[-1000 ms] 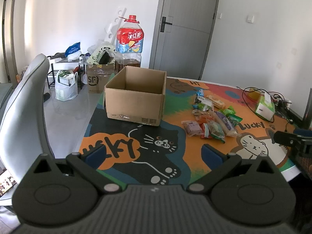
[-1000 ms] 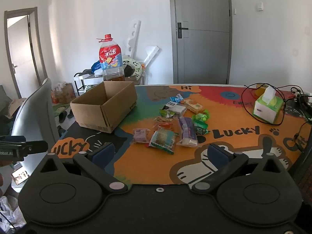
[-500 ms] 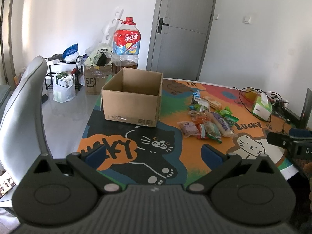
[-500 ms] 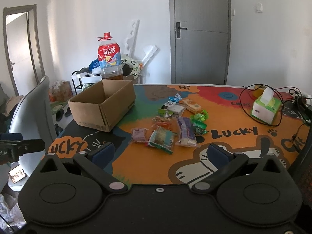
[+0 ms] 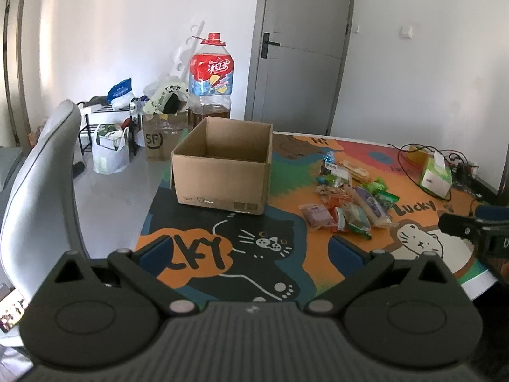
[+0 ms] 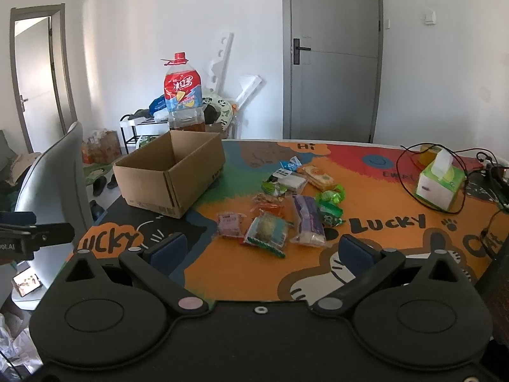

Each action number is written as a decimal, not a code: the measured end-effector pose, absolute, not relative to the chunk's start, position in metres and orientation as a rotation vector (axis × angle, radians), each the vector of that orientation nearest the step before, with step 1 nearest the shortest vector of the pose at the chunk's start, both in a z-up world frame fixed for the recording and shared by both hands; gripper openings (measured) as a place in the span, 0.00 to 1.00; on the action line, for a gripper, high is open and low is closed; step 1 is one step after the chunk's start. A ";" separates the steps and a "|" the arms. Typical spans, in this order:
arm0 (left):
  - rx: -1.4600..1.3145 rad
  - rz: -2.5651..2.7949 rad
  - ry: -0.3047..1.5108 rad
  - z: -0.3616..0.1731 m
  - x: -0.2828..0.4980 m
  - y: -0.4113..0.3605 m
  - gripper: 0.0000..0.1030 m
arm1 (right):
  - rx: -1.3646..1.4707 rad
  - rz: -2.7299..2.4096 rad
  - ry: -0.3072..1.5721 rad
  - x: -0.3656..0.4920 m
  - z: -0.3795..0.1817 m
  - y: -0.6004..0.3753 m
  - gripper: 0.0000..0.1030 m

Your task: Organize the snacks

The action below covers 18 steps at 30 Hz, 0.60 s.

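Note:
An open, empty cardboard box [image 5: 222, 172] [image 6: 171, 178] stands on the left part of a cartoon-printed table mat [image 5: 222, 248] [image 6: 381, 222]. To its right lies a loose pile of several wrapped snacks [image 5: 346, 203] [image 6: 286, 210], among them a pink packet [image 6: 228, 224], a purple bar [image 6: 307, 219] and green packets [image 6: 329, 197]. My left gripper [image 5: 251, 251] hovers open near the table's front left edge, nothing between its fingers. My right gripper [image 6: 261, 251] stands open short of the pile, also empty. Each gripper's tip shows at the edge of the other view.
A large red-capped drink bottle [image 5: 210, 79] [image 6: 183, 95] stands behind the box. A green tissue box [image 6: 440, 181] and black cables [image 6: 477, 165] occupy the right side. A grey chair [image 5: 41, 184] stands left of the table. Bags and a rack [image 5: 111, 133] clutter the floor behind.
Both grippers have drawn back slightly from the table, so box and snacks look a little smaller and farther. Nothing on the table has moved; both grippers stayed open.

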State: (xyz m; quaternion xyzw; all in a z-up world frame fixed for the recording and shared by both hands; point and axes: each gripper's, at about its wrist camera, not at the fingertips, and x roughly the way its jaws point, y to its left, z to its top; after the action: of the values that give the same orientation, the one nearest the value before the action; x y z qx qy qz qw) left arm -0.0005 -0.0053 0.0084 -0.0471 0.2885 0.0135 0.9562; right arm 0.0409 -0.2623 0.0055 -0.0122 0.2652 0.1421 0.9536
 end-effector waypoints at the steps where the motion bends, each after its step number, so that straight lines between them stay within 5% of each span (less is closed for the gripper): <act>1: -0.096 0.034 0.581 0.009 0.002 -0.004 1.00 | -0.017 0.293 0.543 0.043 0.005 -0.263 1.00; 18: -0.194 -0.003 0.585 -0.015 0.065 0.000 1.00 | 0.045 0.333 0.533 0.097 -0.020 -0.275 1.00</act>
State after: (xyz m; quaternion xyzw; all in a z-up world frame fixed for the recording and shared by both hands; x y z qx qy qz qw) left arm 0.0655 -0.0001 -0.0154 -0.0957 0.2878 -0.0013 0.9529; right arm 0.0971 -0.2746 -0.0199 0.0221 0.2620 0.1635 0.9509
